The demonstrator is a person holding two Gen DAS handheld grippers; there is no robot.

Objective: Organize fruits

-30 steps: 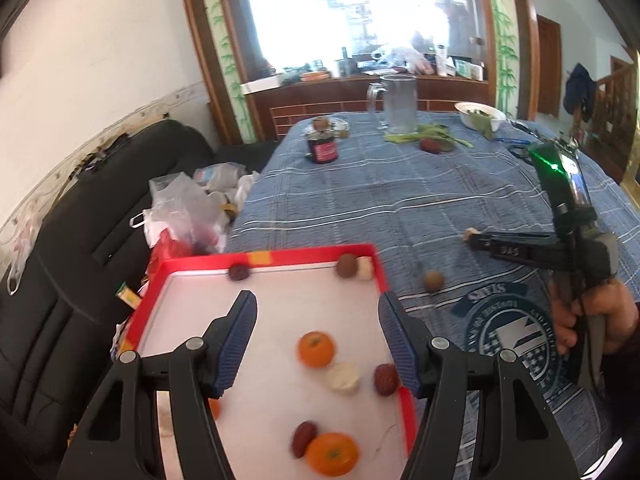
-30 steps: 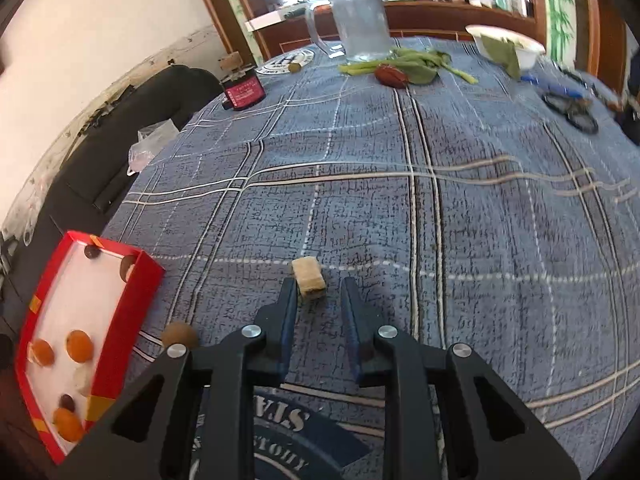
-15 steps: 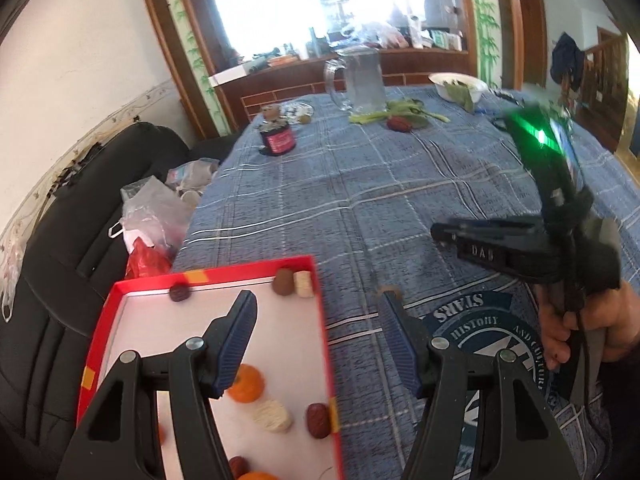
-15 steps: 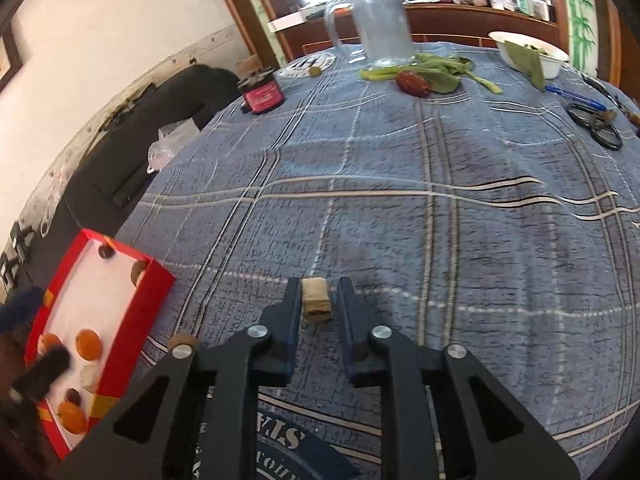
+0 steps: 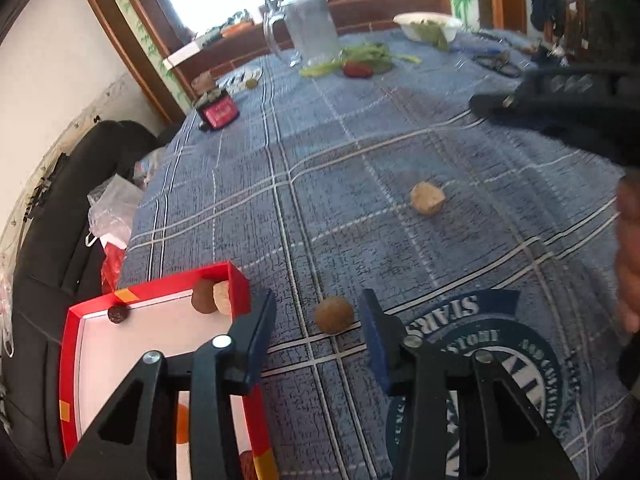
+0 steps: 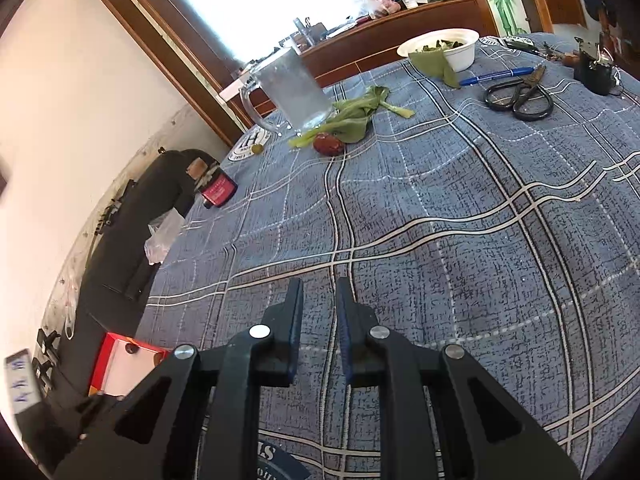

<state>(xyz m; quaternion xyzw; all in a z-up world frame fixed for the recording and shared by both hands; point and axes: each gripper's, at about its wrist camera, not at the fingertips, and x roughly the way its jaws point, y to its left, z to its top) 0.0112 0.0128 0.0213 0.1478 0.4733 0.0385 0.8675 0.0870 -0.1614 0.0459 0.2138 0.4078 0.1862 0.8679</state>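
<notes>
Blue plaid cloth covers the surface where I work. My left tongs are spread wide open, and a small round brown fruit lies on the cloth between the fingertips, touching neither. At about nine o'clock from that fruit sits the red tray with its white floor; a brown fruit and a pale piece rest together in its far corner, and a small dark fruit lies against the far wall. At one o'clock from the round fruit, well apart, a pale tan chunk lies alone on the cloth. My right tongs hold nothing; the fingers stand narrowly parted above bare cloth. Far off at twelve o'clock stand a glass mug, leafy greens and a red fruit; scissors lie at two o'clock.
</notes>
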